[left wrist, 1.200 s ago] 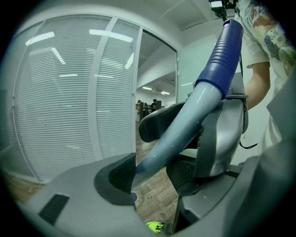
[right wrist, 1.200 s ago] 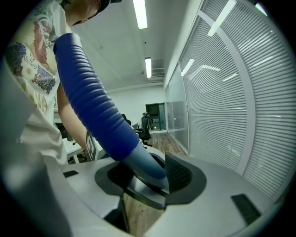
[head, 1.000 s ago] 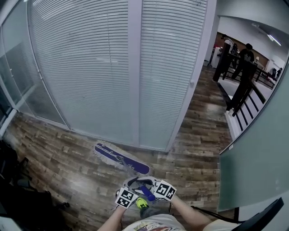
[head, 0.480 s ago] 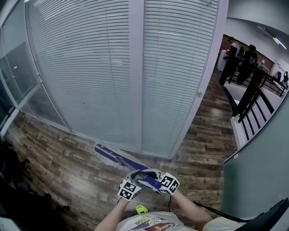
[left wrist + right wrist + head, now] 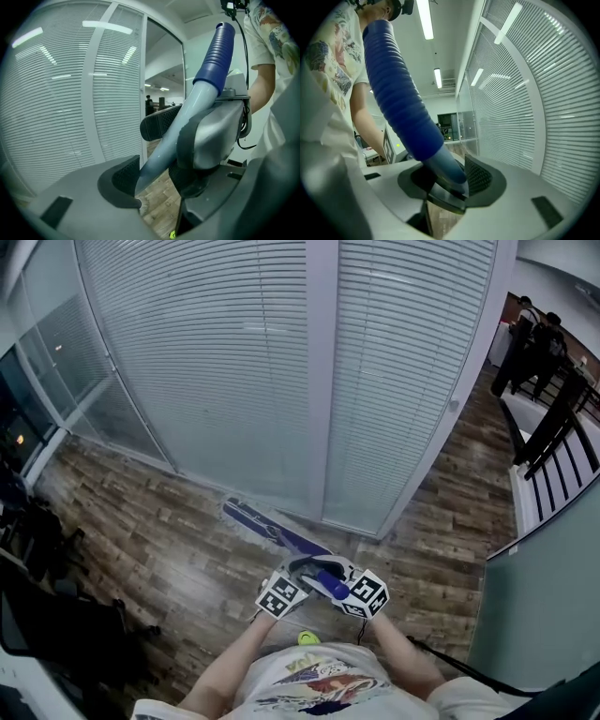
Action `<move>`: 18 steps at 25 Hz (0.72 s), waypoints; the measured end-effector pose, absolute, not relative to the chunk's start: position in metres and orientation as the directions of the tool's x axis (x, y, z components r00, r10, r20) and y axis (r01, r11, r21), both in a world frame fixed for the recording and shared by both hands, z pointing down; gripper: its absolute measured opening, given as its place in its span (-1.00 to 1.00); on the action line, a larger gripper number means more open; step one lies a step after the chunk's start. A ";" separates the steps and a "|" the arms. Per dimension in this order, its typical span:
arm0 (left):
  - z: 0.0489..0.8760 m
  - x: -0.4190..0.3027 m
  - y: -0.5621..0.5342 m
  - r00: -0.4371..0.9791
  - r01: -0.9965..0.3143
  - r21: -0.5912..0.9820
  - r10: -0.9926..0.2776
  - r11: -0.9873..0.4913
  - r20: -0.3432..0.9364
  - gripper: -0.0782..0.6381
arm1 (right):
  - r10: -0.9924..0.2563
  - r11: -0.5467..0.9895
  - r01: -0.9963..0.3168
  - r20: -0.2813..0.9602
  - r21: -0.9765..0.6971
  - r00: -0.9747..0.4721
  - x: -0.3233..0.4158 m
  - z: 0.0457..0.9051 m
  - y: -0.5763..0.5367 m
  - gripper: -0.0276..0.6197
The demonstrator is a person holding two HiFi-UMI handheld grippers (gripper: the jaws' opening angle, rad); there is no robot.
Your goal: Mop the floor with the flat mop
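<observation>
Mop handle [image 5: 298, 542] clamped by left hand-held gripper [image 5: 154, 176] and just-tightening right hand-held gripper [image 5: 449, 180] alongside

A brown wood-plank floor [image 5: 141, 521] runs up to a glass wall [image 5: 103, 418] hung with white horizontal blinds [image 5: 206, 352] and split by a white upright post [image 5: 321, 381]. On the right stands a black metal railing [image 5: 561, 418]. Overhead, long ceiling strip lights [image 5: 423, 18] glow.

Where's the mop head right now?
In the head view, the mop head lies on the wooden floor just left of centre, at the foot of the blind-covered glass wall.
</observation>
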State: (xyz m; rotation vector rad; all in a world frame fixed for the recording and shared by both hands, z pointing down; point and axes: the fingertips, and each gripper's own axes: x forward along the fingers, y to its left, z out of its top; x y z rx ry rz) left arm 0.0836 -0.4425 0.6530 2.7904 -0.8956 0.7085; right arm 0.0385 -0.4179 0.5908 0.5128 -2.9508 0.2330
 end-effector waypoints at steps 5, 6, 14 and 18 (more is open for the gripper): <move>0.663 0.054 -0.403 0.671 -0.592 -0.062 -0.534 -0.803 0.515 -0.27 | -0.244 0.961 -0.263 0.187 -0.089 -0.952 0.005 0.595 -0.371 -0.40; 0.664 0.046 -0.392 0.662 -0.605 -0.065 -0.546 -0.794 0.513 -0.27 | -0.221 0.968 -0.239 0.195 -0.072 -0.956 -0.004 0.596 -0.358 -0.40; 0.649 -0.001 -0.292 0.634 -0.704 -0.020 -0.641 -0.710 0.432 -0.30 | -0.123 0.990 -0.134 0.223 -0.035 -0.967 -0.054 0.588 -0.251 -0.40; 0.639 -0.014 -0.231 0.630 -0.740 0.040 -0.672 -0.671 0.389 -0.30 | -0.027 0.998 -0.040 0.262 -0.045 -0.965 -0.069 0.582 -0.186 -0.39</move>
